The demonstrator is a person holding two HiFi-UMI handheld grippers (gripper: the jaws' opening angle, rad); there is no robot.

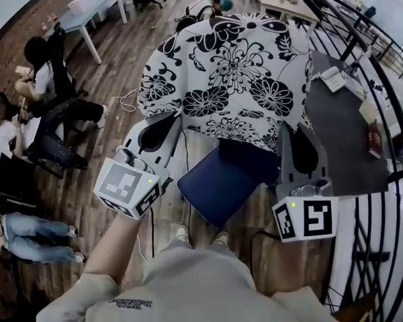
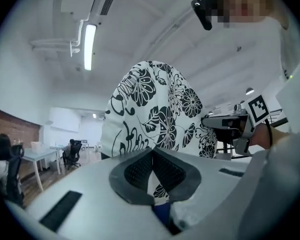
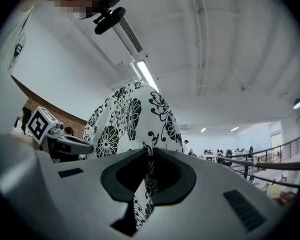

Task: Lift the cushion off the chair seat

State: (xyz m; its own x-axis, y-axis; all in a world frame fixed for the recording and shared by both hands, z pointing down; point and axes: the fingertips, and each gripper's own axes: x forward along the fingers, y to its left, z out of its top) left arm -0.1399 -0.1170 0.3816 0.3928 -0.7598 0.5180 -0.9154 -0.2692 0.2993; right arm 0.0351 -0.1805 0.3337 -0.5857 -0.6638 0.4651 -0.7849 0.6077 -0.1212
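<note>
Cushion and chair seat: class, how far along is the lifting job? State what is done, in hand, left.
Done: left gripper and right gripper are shut on the floral cushion, which hangs above the blue chair seat. In hand: holding it up. Left: seemingly nothing of the lift.

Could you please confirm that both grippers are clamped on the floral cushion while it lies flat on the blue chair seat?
Not quite. The floral cushion is not lying flat on the blue chair seat; it is held up above it, as the head view shows. The left gripper and right gripper are indeed both clamped on its lower edge.
</note>
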